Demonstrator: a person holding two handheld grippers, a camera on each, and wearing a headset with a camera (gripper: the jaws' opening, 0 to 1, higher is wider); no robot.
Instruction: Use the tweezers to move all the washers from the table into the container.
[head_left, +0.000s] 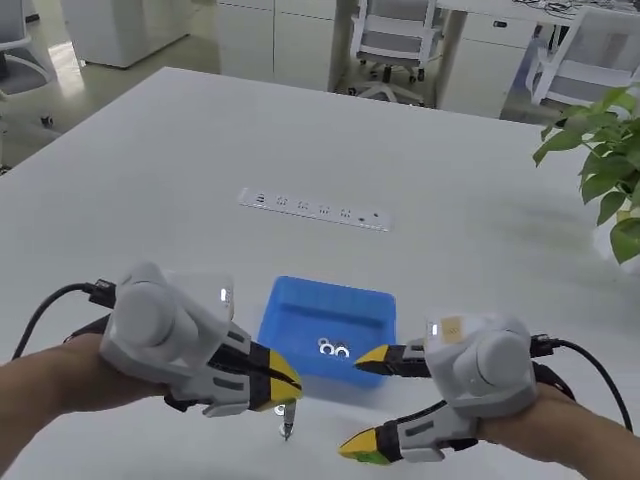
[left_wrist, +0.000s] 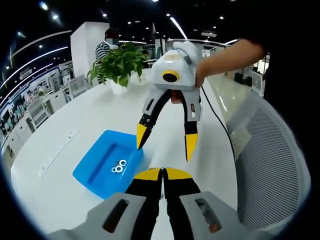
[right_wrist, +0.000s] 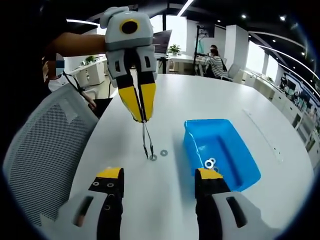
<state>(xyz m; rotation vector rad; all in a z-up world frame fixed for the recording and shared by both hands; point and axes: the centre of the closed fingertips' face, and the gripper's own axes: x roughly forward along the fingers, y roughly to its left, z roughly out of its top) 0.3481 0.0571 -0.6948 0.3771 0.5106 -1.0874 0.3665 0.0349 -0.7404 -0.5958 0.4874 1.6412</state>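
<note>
My left gripper (head_left: 285, 380) is shut on thin metal tweezers (head_left: 287, 420), which point down at the table in front of the blue container (head_left: 330, 292). In the right gripper view the tweezers (right_wrist: 147, 135) hang from the left gripper (right_wrist: 142, 110), with their tips at a washer (right_wrist: 153, 157) lying on the table. A second washer (right_wrist: 164, 152) lies just beside it. Washers (head_left: 333, 349) lie inside the container (right_wrist: 235, 155). My right gripper (head_left: 365, 402) stands open with nothing between its fingers, just right of the container's near corner; it faces the left gripper (left_wrist: 162, 175).
A white power strip (head_left: 312, 209) is set into the table beyond the container. A potted plant (head_left: 600, 160) stands at the table's right edge. A mesh office chair (right_wrist: 40, 150) sits close behind the near edge. Bare white tabletop surrounds the container.
</note>
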